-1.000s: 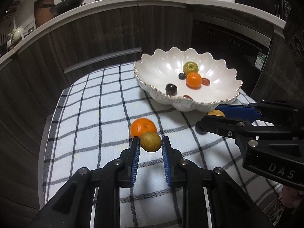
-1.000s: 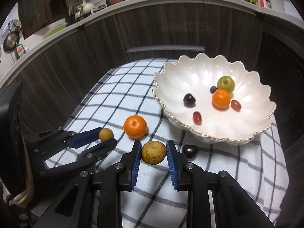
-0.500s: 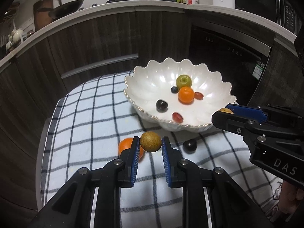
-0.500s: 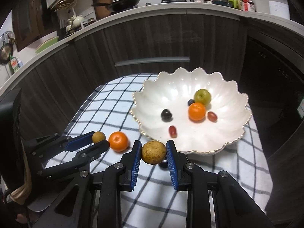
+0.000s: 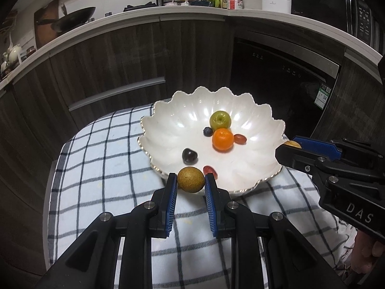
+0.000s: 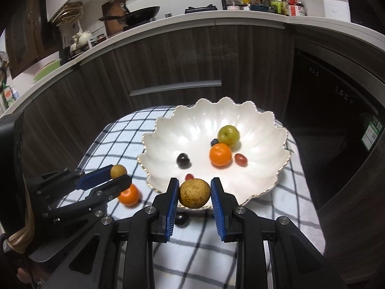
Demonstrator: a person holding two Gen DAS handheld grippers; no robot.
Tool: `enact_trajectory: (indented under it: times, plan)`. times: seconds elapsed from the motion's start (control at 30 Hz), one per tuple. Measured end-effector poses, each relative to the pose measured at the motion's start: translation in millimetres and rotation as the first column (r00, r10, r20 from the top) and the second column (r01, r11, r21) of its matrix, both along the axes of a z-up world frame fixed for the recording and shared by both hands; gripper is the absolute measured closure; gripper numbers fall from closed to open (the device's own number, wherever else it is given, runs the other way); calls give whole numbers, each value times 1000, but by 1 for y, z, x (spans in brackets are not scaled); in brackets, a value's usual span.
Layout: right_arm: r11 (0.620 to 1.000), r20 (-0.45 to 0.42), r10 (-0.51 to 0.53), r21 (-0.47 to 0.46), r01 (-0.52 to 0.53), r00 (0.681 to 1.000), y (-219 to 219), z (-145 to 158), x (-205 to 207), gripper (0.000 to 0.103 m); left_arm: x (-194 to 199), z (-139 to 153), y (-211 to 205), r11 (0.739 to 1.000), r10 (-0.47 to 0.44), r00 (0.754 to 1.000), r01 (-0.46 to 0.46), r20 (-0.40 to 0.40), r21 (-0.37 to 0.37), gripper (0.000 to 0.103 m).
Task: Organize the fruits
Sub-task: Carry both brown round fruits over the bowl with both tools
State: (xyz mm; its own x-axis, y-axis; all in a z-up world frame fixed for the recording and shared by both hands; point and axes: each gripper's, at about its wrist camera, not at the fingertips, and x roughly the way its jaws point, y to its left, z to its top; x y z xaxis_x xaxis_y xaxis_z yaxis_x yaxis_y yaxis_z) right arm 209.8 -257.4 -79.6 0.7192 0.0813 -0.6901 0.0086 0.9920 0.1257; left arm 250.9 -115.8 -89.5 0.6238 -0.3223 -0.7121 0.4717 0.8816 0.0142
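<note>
Left gripper (image 5: 190, 183) pinches a small brown-green fruit (image 5: 190, 179) between its blue pads, raised at the near rim of the scalloped white bowl (image 5: 262, 118). On the checked cloth (image 6: 125, 142) under it lie a loose orange (image 6: 129, 194) and, to the right, a dark cherry (image 6: 181, 219). Right gripper (image 6: 195, 193) clamps a speckled yellow-brown fruit (image 6: 195, 193), also raised at the bowl's near rim; the bowl holds a green apple (image 6: 228, 134), second orange (image 6: 220, 154), blueberry (image 6: 214, 142), dark cherry and two red grapes.

We see the near half of the bowl (image 6: 252, 118) bare; fruit crowds its far middle. On the surface (image 6: 120, 139) an orange (image 6: 130, 194) and dark grape (image 6: 181, 219) block the bowl's near-left approach.
</note>
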Motion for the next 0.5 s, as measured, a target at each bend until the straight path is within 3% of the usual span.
enact_trajectory:
  times: [0.5]
  plan:
    - [996,-17,-86,-9,86,996,-36,-1,21,74,29,-6,-21,1000,3,1000,-2,-19,8,79]
